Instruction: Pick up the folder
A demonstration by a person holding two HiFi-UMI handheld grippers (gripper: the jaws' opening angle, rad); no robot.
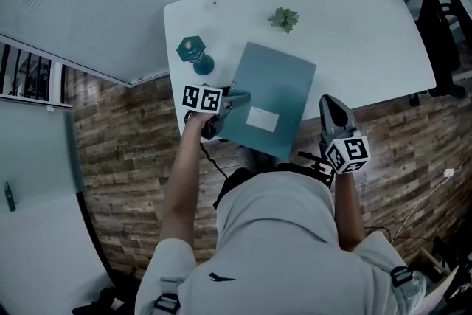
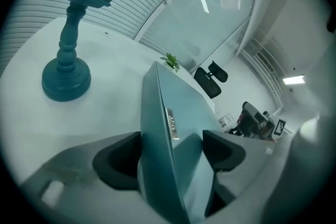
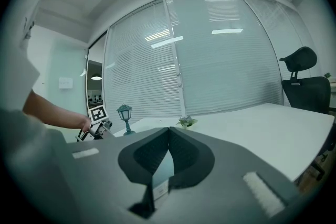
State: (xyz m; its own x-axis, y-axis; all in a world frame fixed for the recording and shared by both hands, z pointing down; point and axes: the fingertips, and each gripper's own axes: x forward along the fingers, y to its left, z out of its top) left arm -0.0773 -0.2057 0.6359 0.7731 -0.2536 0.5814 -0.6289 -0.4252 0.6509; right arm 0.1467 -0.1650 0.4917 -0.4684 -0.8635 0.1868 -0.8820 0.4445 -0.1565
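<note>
Head view first: the folder (image 1: pixel 273 96) lies on the white table (image 1: pixel 354 33), with its near end poking out past the table edge toward the person. That overhang is probably why the left tongs (image 1: pixel 237 97) come in at the folder's left edge, close to that end, where a jaw can get underneath. The right tongs (image 1: pixel 332 108) hang just off the folder's right side, not touching it as far as I can see. A little lamp (image 1: pixel 195 53) stands just beyond the left tongs. A small plant (image 1: pixel 284 19) sits farther out, past the folder's far end.

Left gripper view: the jaws stand wide with the folder's edge running straight between them, one jaw on each face. I'd say they're straddling it, not squeezing, so the folder isn't really gripped yet. The lamp is off to the left of the jaws, clear of them.

Right gripper view: the jaws are pressed tight together with nothing in them. A sliver of the folder and its label shows just below the tips. My guess is this hand is waiting as backup.
</note>
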